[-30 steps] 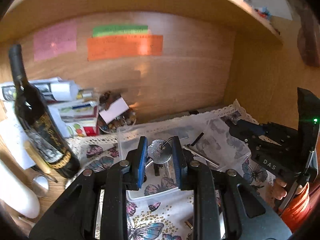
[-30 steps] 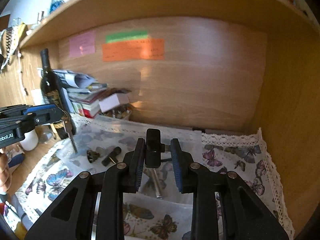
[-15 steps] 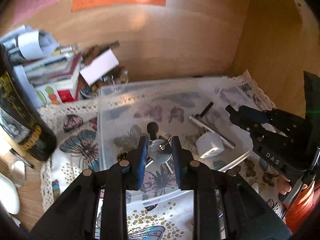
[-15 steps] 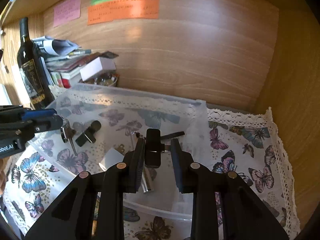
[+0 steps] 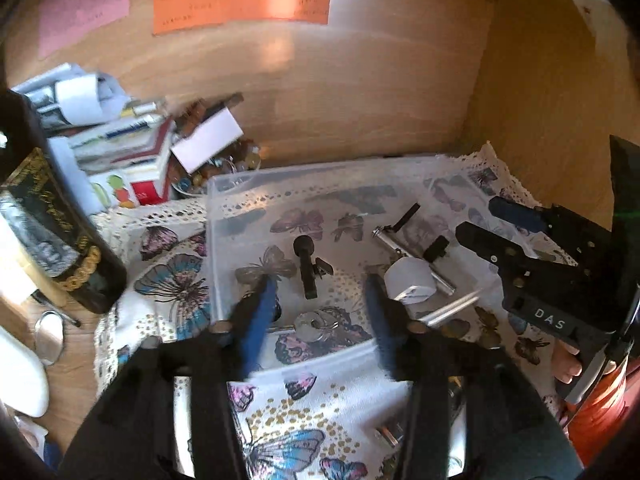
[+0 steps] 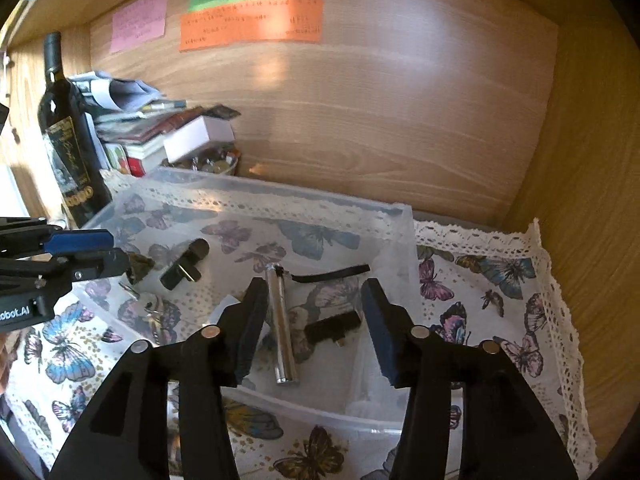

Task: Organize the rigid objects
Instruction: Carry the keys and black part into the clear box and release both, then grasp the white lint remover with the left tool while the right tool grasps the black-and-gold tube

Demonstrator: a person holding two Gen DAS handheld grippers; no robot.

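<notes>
A: Where do the rigid pieces lie?

B: In the clear plastic bin on the butterfly cloth. The key rests flat near its front wall, between the spread fingers of the left gripper. The black adapter lies on the bin floor just right of the metal cylinder, between the fingers of the right gripper.

A: So neither tool holds anything?

B: Right, both sets of jaws stand apart and empty above the bin.

A: How would those pieces handle?

B: I judge them small, stiff and light. The key is thin and flat, so pinching its round head is surest. The cylinder looks smooth and may roll or slip; take it across the middle. The adapter's blocky body offers flat sides.

A: Anything nearby to mind?

B: A wine bottle stands at far left, well clear.
</notes>
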